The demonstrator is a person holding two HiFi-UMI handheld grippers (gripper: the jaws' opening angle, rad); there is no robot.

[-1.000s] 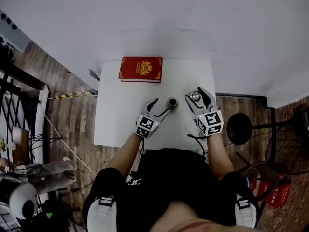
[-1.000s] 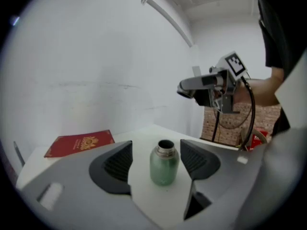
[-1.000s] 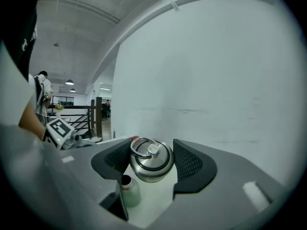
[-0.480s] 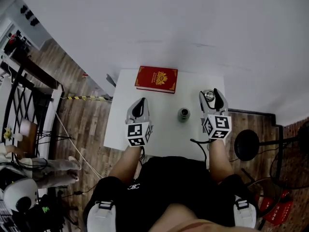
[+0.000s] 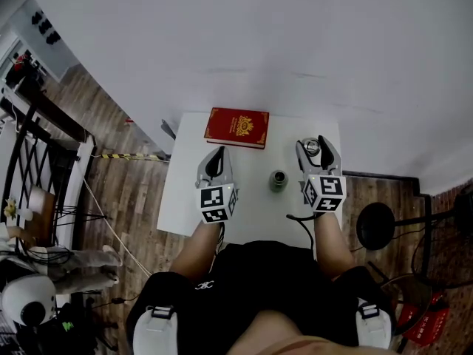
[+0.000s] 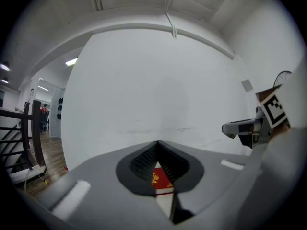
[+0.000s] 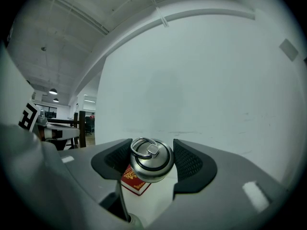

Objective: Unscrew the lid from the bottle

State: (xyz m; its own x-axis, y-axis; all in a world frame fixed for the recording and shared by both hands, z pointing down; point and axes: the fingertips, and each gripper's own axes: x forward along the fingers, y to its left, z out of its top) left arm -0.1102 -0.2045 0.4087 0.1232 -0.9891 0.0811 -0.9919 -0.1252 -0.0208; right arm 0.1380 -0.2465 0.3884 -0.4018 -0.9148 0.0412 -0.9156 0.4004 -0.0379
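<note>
An open dark metal bottle [image 5: 278,180] stands upright on the small white table [image 5: 183,198], between my two grippers and touched by neither. Its silver lid [image 5: 312,147] with a ring on top is pinched in my right gripper [image 5: 313,146], which is raised to the right of the bottle. In the right gripper view the lid [image 7: 151,160] sits between the ribbed pads [image 7: 188,161]. My left gripper [image 5: 214,158] hovers left of the bottle, shut on nothing. In the left gripper view its jaws [image 6: 158,145] meet at the tips.
A red book [image 5: 236,126] lies at the table's far edge, close to the white wall, and shows as the red book [image 6: 160,180] through the left jaws. A black round stand base [image 5: 375,226] is on the wooden floor to the right. A dark railing [image 5: 29,161] runs along the left.
The left gripper let go of the bottle, shut, and moved left and up, away from it. The right gripper rose a little with the lid.
</note>
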